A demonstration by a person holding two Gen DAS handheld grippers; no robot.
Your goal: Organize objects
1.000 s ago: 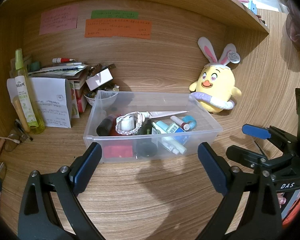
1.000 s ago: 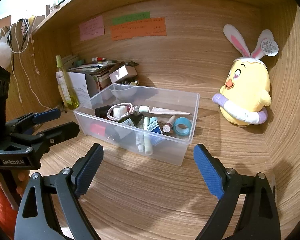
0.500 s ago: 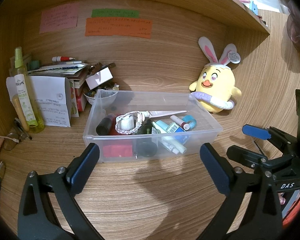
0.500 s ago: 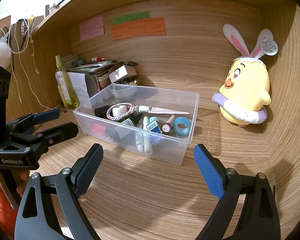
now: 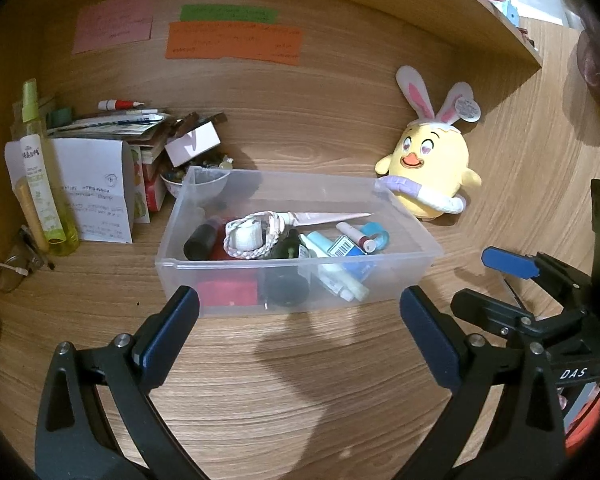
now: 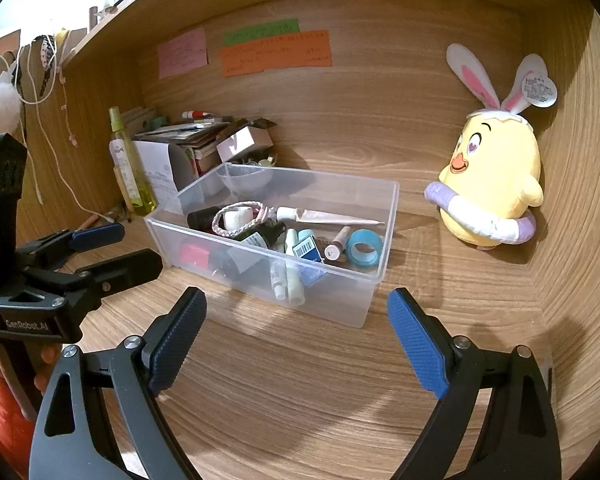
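Observation:
A clear plastic bin [image 5: 410, 216] [image 6: 374, 280] sits on the wooden desk, filled with small items: a blue tape roll [image 6: 364, 247], a white braided ring [image 5: 252, 236], a pale tube [image 6: 328, 217], dark bottles and a red item. My left gripper [image 5: 298, 322] is open and empty, just in front of the bin; it also shows at the left of the right wrist view [image 6: 118, 248]. My right gripper [image 6: 296, 320] is open and empty, in front of the bin's right corner; it also shows in the left wrist view [image 5: 500, 278].
A yellow plush chick with bunny ears [image 5: 430, 172] [image 6: 488, 184] sits at the right against the back wall. A green spray bottle [image 5: 40, 176], a folded paper, a stack of books and a small bowl stand at the left. Sticky notes [image 5: 234, 40] hang on the wall.
The left wrist view has pulled back very slightly from the bin. The right gripper has hardly moved. Both stay open.

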